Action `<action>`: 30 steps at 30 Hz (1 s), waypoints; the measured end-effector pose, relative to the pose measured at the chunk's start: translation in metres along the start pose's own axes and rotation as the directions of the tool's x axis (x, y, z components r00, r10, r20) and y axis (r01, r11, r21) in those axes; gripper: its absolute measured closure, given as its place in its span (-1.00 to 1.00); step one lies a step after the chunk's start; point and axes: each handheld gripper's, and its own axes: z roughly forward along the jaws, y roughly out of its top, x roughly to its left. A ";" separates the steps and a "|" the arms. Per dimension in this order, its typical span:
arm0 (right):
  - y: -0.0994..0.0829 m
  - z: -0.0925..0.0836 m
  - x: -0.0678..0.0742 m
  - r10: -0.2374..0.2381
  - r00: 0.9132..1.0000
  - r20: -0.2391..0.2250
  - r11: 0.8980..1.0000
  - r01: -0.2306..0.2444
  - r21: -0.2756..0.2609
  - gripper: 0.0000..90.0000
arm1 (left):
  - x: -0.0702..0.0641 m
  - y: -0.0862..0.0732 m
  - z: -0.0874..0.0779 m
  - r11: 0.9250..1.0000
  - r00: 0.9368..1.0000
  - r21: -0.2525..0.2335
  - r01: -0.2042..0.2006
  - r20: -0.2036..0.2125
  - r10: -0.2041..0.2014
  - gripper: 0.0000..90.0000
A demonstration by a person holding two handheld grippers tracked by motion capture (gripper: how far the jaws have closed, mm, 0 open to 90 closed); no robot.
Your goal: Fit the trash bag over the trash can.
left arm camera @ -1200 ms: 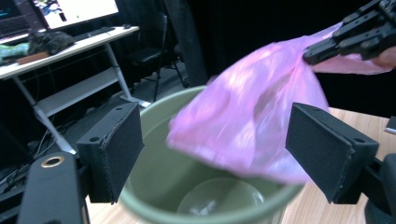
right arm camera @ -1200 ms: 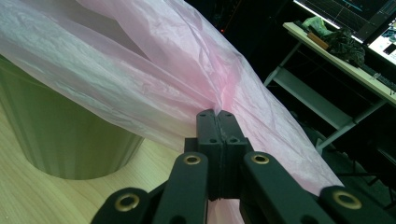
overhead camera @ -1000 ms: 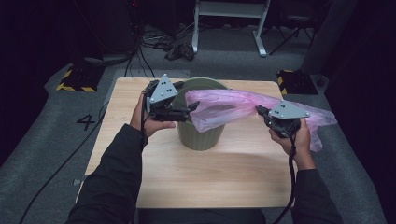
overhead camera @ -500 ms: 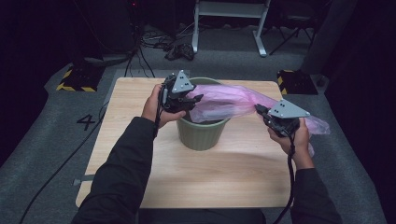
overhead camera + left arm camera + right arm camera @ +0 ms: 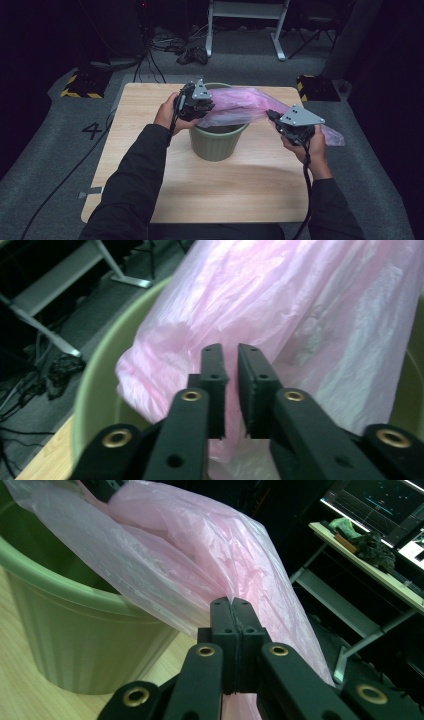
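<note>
A: How far along is lining the green bin (image 5: 216, 142)?

B: Hardly begun. The pink bag (image 5: 240, 105) lies draped across its rim, not yet opened over it.

A: And the fingers?

B: The right gripper (image 5: 233, 604) is clamped on the bag's edge. The left gripper (image 5: 227, 351) has just been closing; a narrow gap remains, film right behind its tips, so I can't tell if it's caught.

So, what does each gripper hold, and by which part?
The right gripper pinches the pink bag at a gathered fold. The left gripper has been closing on its film; grip uncertain.
</note>
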 end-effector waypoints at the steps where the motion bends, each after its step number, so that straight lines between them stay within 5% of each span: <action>1: 0.000 0.000 0.001 -0.003 1.000 -0.003 1.000 0.003 0.000 1.00 | -0.001 0.001 0.001 1.000 1.000 0.006 -0.016 -0.003 0.016 0.92; 15: 0.019 -0.009 0.006 -0.042 0.999 -0.023 0.999 0.041 -0.035 1.00 | -0.012 0.009 0.011 0.990 0.992 0.079 -0.114 0.068 0.108 1.00; 24: 0.039 0.013 0.021 -0.060 0.994 -0.087 0.998 0.057 -0.030 1.00 | -0.013 0.009 0.010 0.993 0.992 0.060 -0.105 0.078 0.100 0.94; 30: 0.043 0.023 0.026 -0.058 0.991 -0.122 0.998 0.057 -0.009 1.00 | -0.005 0.002 -0.006 0.998 0.996 -0.003 -0.057 0.067 0.057 0.50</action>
